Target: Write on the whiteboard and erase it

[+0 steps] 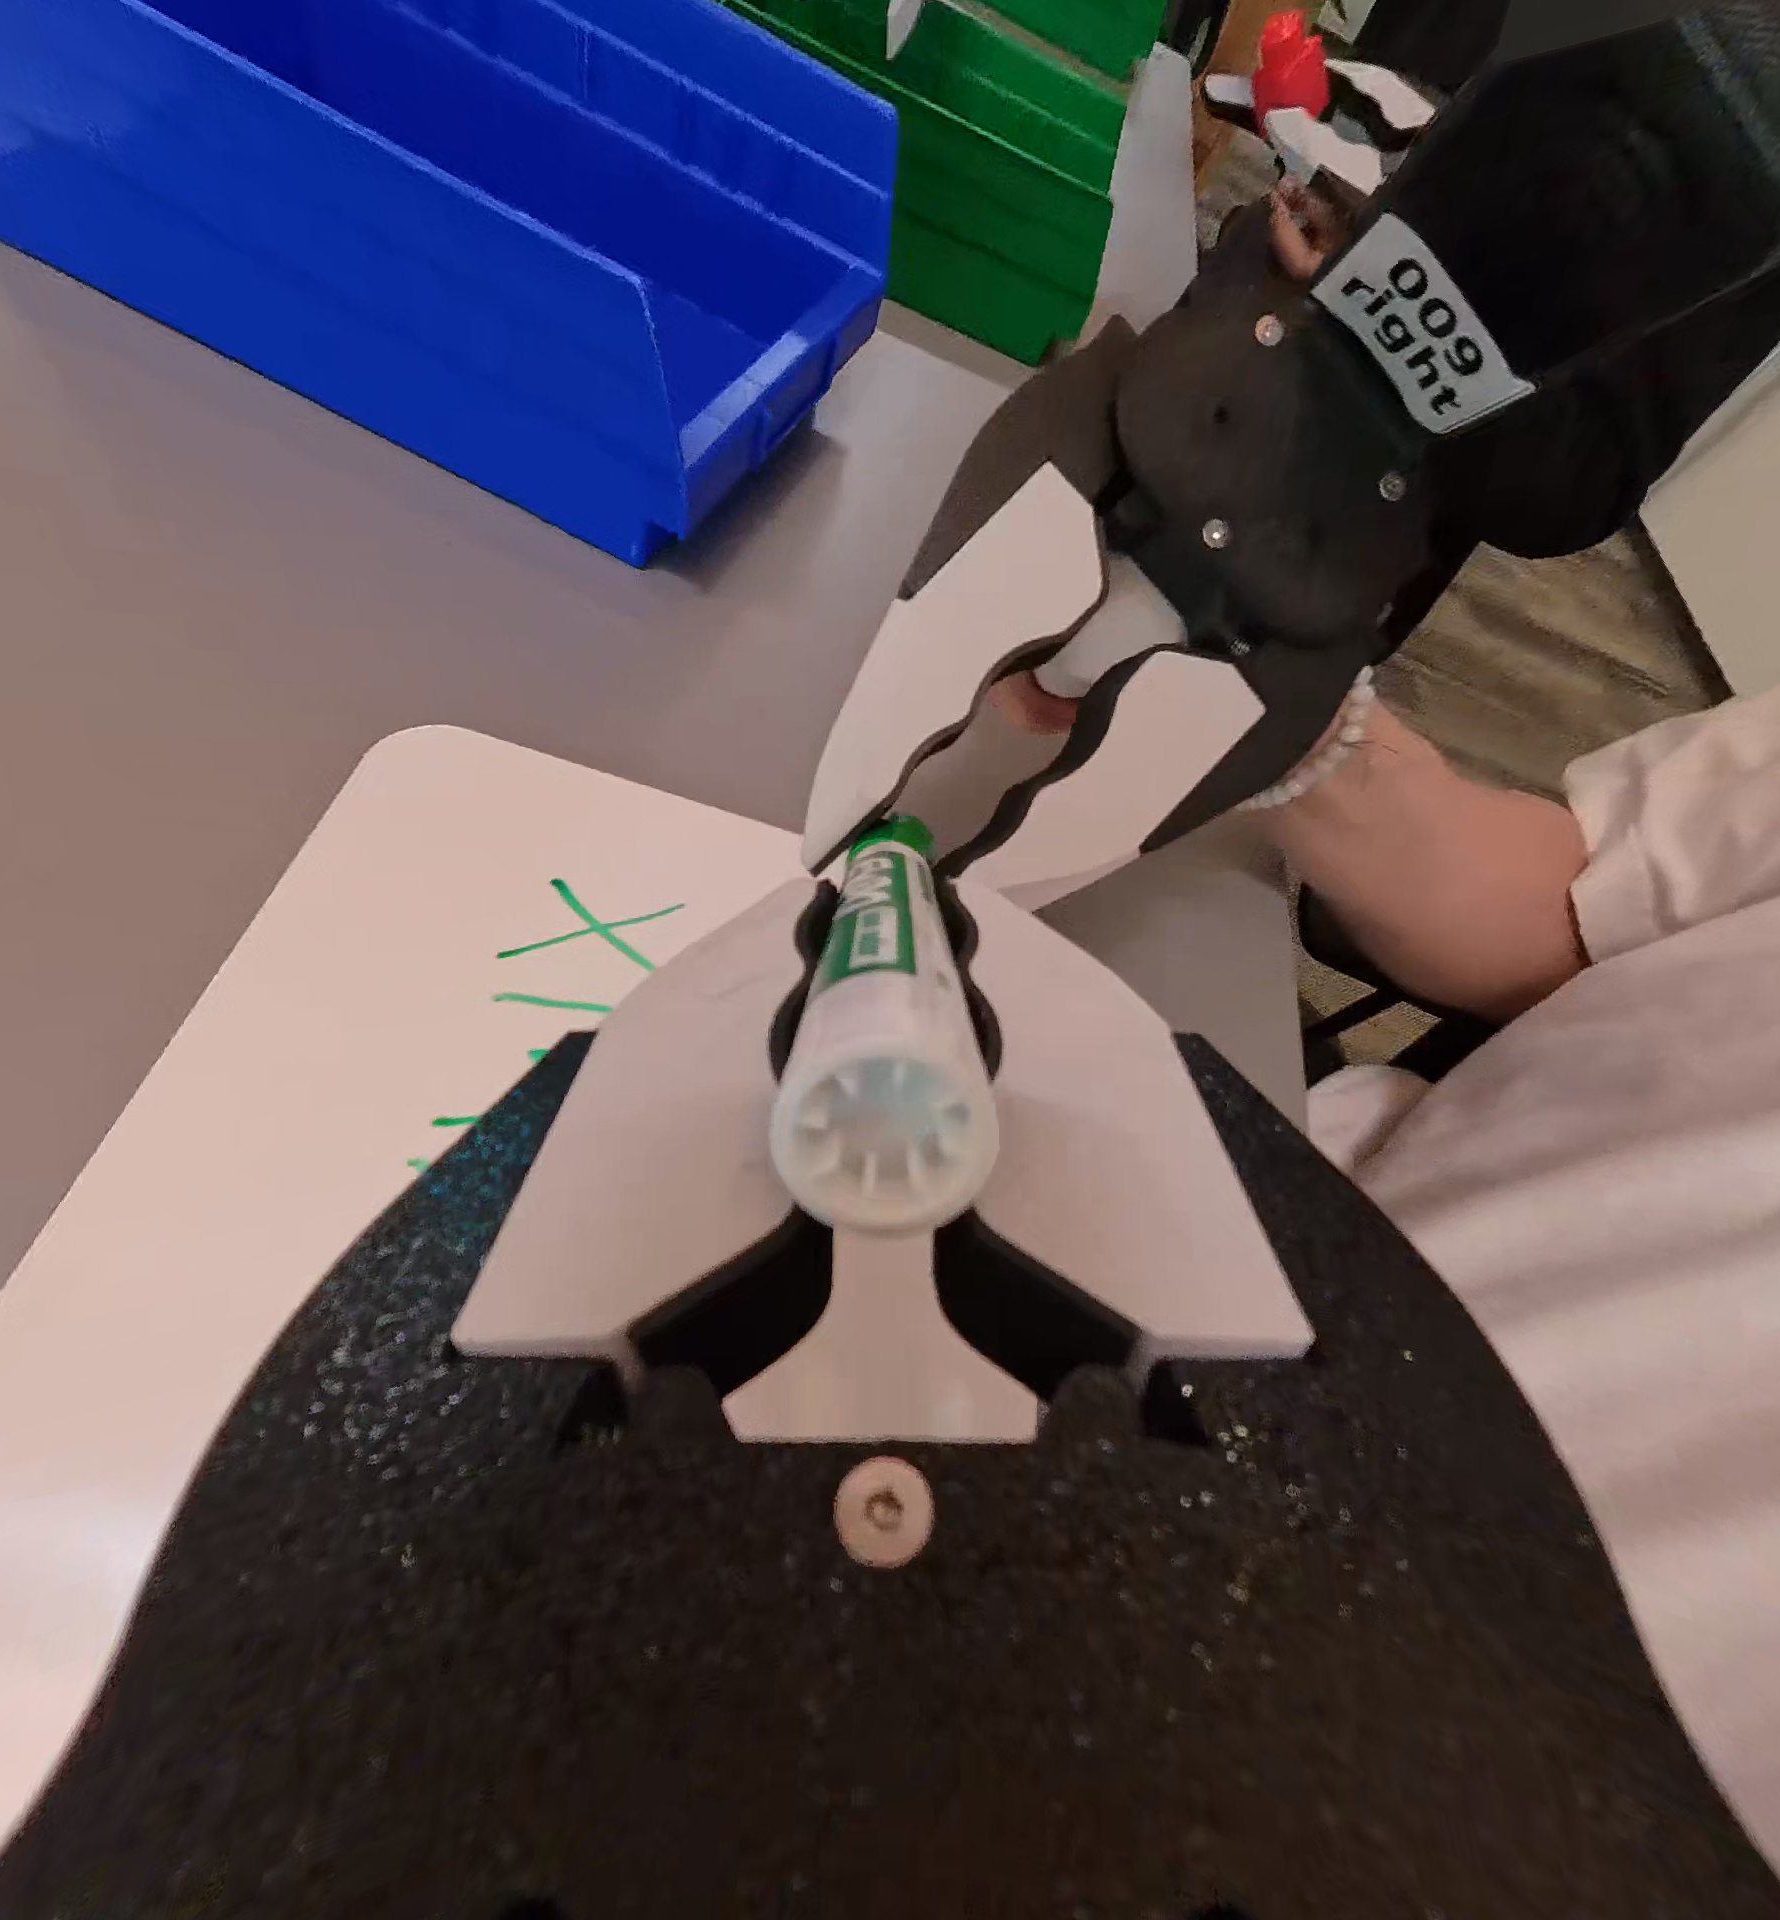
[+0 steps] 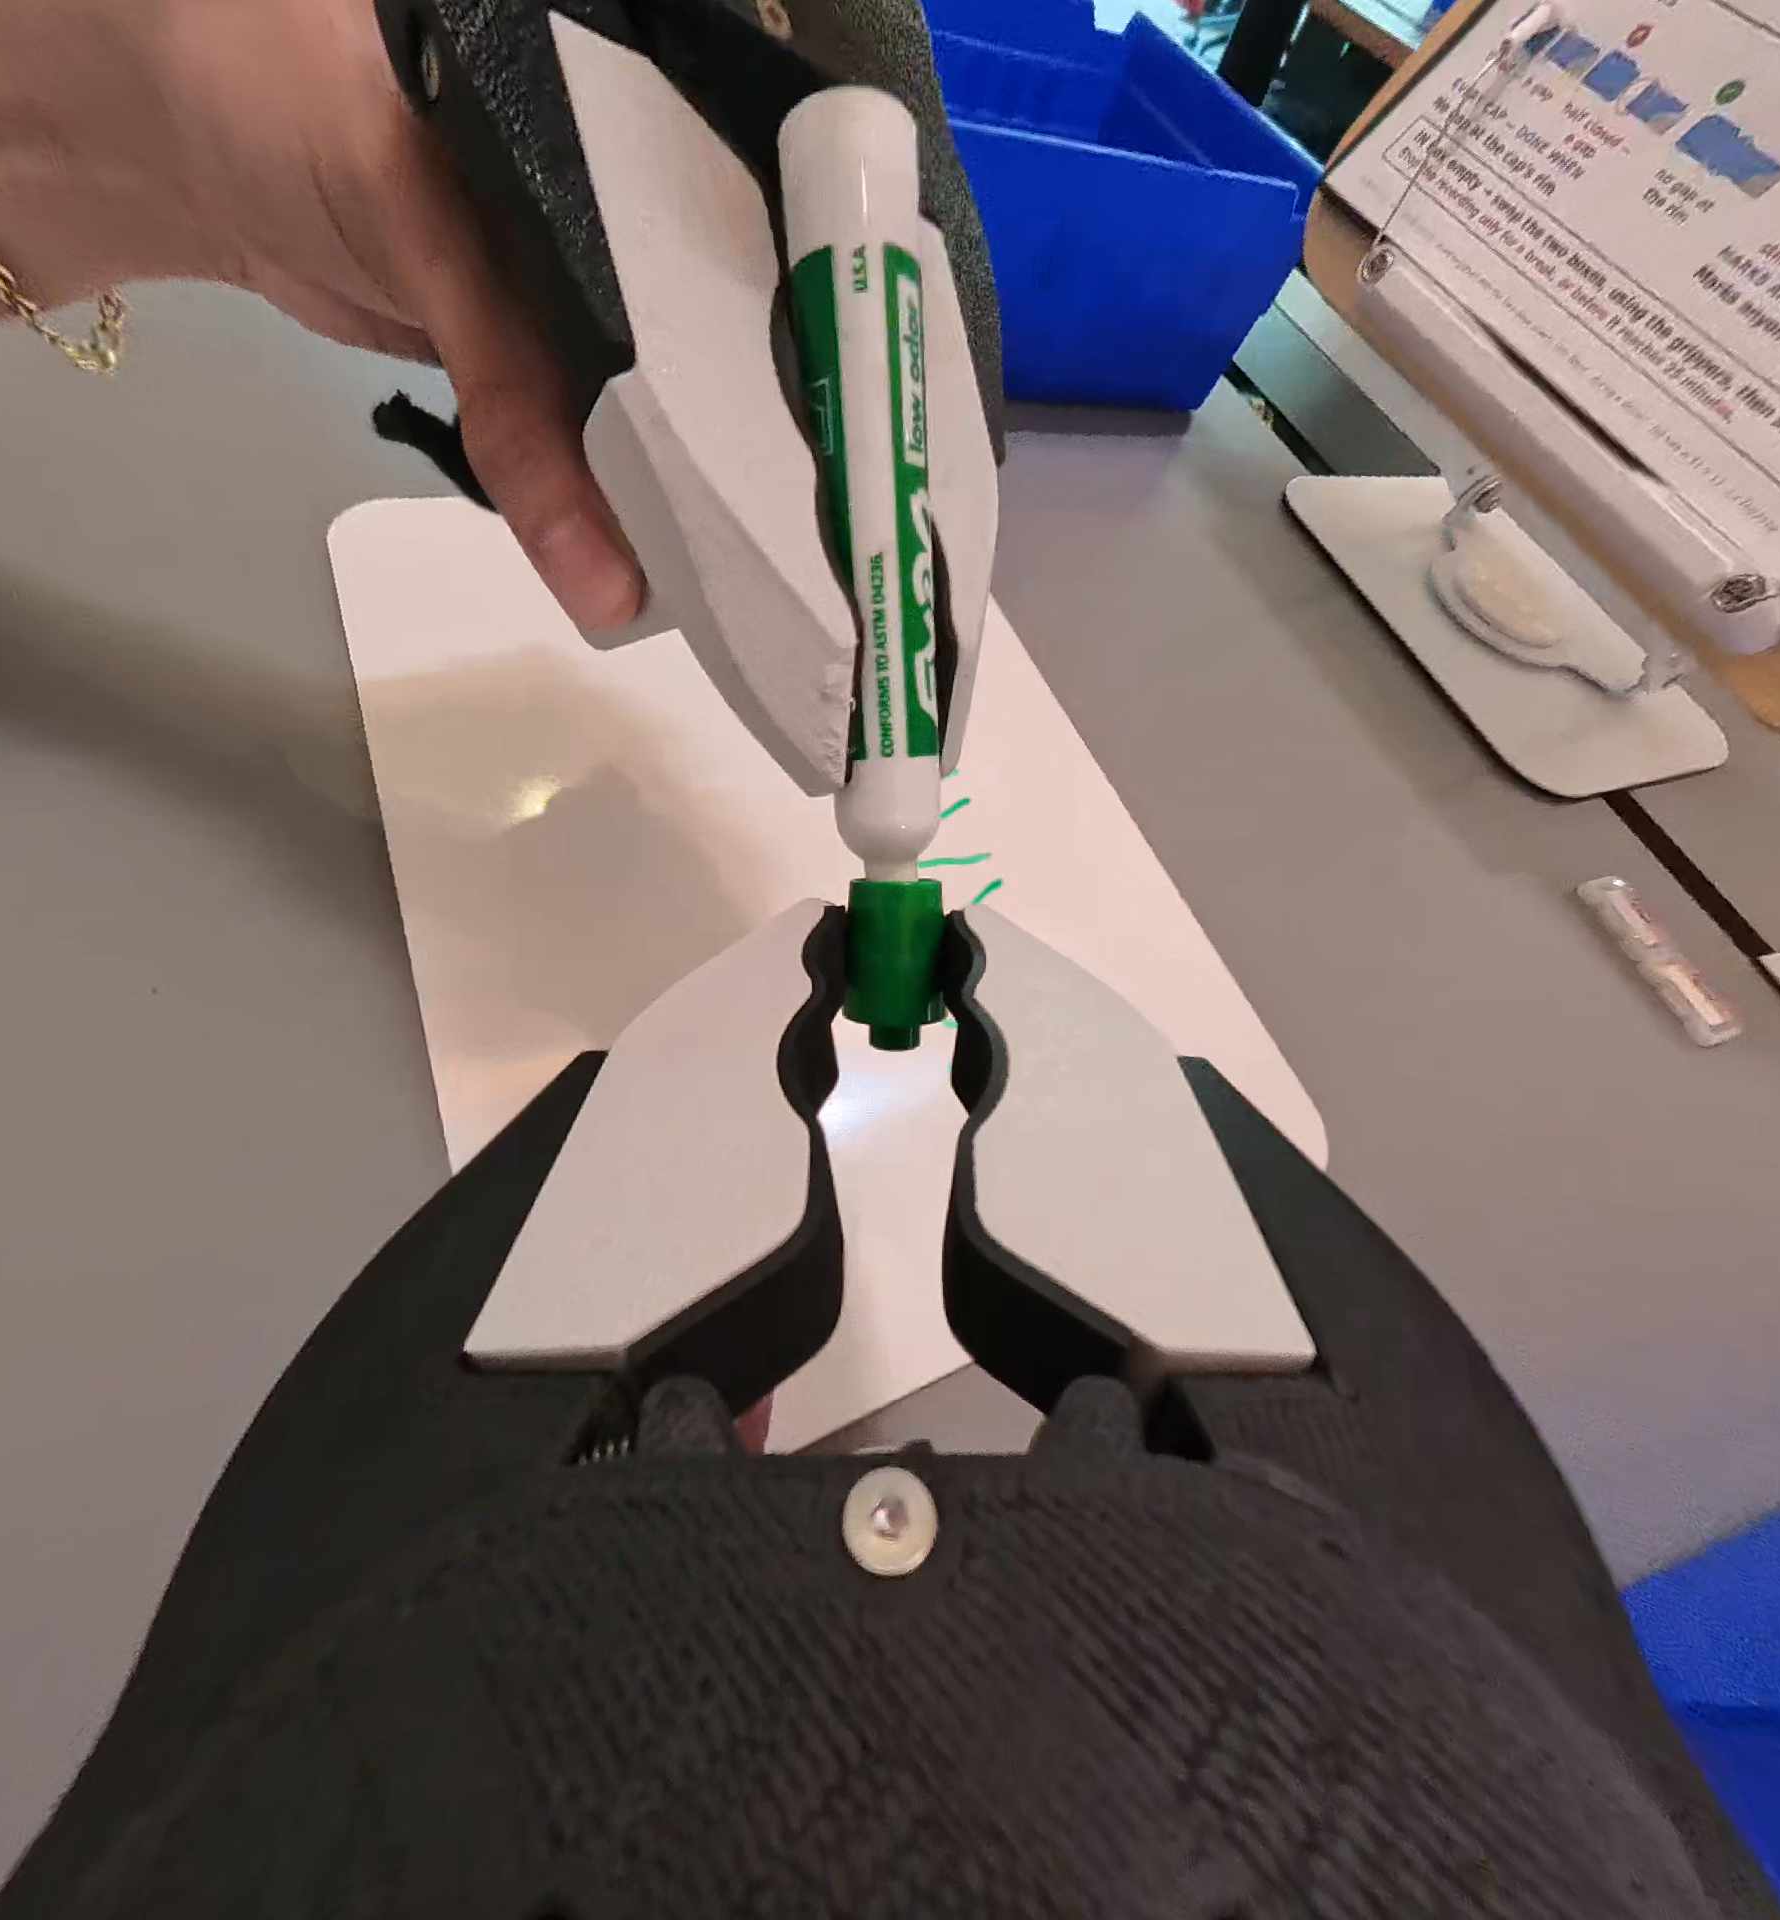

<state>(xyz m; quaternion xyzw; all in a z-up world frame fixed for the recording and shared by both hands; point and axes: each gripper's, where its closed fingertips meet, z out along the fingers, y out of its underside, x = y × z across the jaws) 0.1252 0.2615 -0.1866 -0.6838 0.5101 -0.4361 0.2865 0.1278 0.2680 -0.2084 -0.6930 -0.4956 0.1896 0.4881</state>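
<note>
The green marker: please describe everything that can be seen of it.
The green marker is a short, thick whiteboard pen with a smooth white plastic barrel, a green printed band and a ribbed, hollow rear end. It hangs above the whiteboard, tilted, nose pointing down. The left gripper is shut on its barrel. Its narrow white nose sits in the green cap, which the right gripper pinches at its fingertips. The writing tip is hidden, so I cannot tell whether the cap is fully seated.

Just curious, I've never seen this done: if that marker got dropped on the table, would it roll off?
Probably. The marker has a smooth round barrel, so it would likely roll. It looks like light, stiff plastic. The cap has ridged ends that might slow rolling.
</note>
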